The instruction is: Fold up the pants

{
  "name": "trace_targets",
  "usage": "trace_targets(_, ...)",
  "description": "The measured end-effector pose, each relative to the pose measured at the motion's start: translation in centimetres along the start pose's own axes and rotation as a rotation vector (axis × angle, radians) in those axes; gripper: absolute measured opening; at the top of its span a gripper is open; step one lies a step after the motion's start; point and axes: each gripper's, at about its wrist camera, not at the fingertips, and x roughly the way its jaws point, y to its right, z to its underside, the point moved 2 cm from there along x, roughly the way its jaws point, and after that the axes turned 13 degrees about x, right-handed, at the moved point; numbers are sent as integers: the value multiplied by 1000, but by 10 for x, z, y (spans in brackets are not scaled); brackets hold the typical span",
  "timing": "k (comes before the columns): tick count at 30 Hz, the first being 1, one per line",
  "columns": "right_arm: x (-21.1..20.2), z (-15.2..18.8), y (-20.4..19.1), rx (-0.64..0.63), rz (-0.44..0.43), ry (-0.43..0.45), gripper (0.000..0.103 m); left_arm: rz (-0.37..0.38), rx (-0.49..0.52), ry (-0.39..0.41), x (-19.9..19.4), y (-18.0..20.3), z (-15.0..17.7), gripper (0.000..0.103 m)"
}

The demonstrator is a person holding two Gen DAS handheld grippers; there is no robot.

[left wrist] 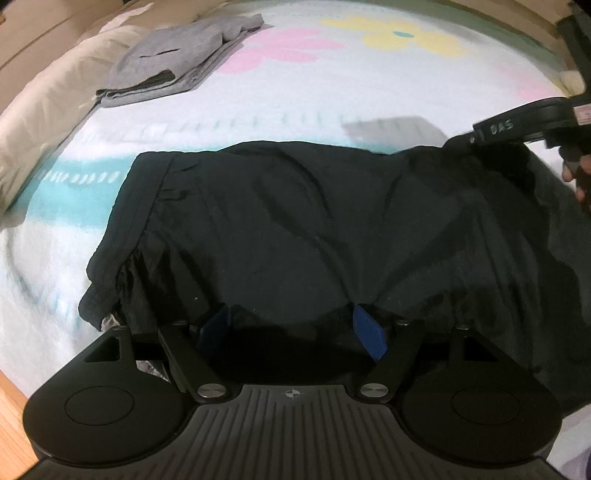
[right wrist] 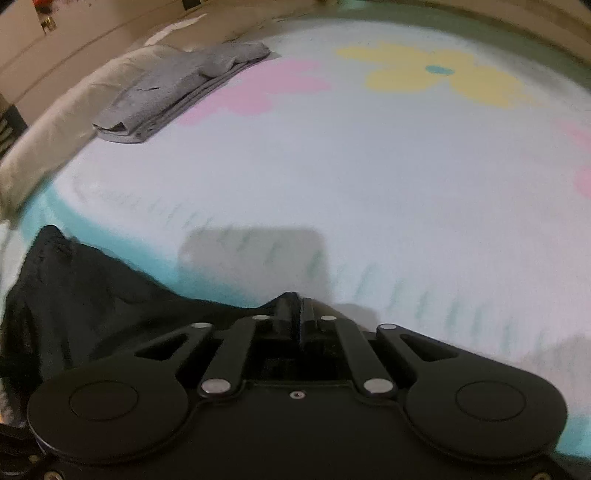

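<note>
- The black pants [left wrist: 295,229] lie spread across the near part of the bed [left wrist: 332,96], their waistband end toward the bed's left side; the cloth is wrinkled and runs off toward the near right corner.
- The left tool [left wrist: 291,328] sits at the near edge of the pants with its blue fingers [left wrist: 369,332] wide apart; dark cloth lies between and under them, but nothing is pinched.
- The right tool [right wrist: 295,314] has its fingers drawn tight together on a far-edge fold of the pants [right wrist: 92,302] — in the left wrist view it [left wrist: 476,138] shows at the far right of the cloth, which rises to a peak at its tips.
- A bit of the person's right hand [left wrist: 576,173] shows behind that tool, at the picture's right edge.
- The bed carries a white blanket with a pink flower [left wrist: 280,50], a yellow flower [left wrist: 402,35] and a teal band [left wrist: 74,184] (the prints are blurred).
- A folded grey garment [left wrist: 173,66] rests near the bed's far left edge, well apart from the pants.
- Just beside it, along the left edge, lies a cream pillow [left wrist: 48,110].
</note>
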Motion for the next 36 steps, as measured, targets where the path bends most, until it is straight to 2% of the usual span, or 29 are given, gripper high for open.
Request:
trace_targets(1, -5, -1, -1, -11, 28, 19, 53, 9, -7, 3, -2, -2, 0, 72)
trace_targets(2, -16, -1, -1, -21, 56, 78, 58, 13, -17, 9, -5, -6, 0, 72)
trace_targets(4, -42, 1, -2, -29, 61, 183, 58, -3, -43, 27, -11, -12, 0, 72)
trace_targets(5, -51, 1, -2, -24, 52, 193, 58, -16, -52, 37, -13, -16, 0, 72)
trace_targets(9, -87, 20, -6, -6, -74, 157, 58, -28, -55, 22, -14, -21, 6, 72)
trace_targets(13, -102, 63, -31, -125, -161, 71, 57, -48, 7, -18, -13, -16, 20, 72)
trace_targets(15, -101, 87, -46, -210, -183, 19, 55, -38, -3, -21, -16, -19, 25, 72)
trace_targets(16, -99, 102, -54, -256, -184, -5, 53, -28, -16, -26, -18, -21, 27, 72)
trace_targets(18, -93, 126, -65, -321, -191, -65, 31, -19, -45, -41, -21, -29, 30, 72)
trace_targets(20, -90, 149, -72, -378, -196, -135, 27, -26, -51, -57, -22, -34, 33, 73)
trace_targets(22, -95, 168, -76, -410, -211, -147, 28, -30, -66, -71, -21, -40, 36, 74)
trace_targets(25, -106, 175, -78, -433, -230, -158, 28, -31, -101, -49, -29, -46, 36, 73)
trace_targets(29, -121, 169, -73, -381, -246, -53, 34, -95, -63, 42, -53, -38, 28, 73)
trace_targets(31, -124, 165, -72, -360, -239, -2, 41, -89, -54, 85, -62, -32, 22, 73)
trace_targets(33, -118, 162, -68, -315, -196, 36, 50, -64, -49, 117, -65, -25, 14, 73)
trace_targets(34, -111, 162, -68, -304, -175, 27, 50, -52, -43, 124, -65, -20, 10, 73)
trace_targets(36, -98, 166, -63, -313, -161, -58, 54, -24, -17, 131, -63, -6, 3, 73)
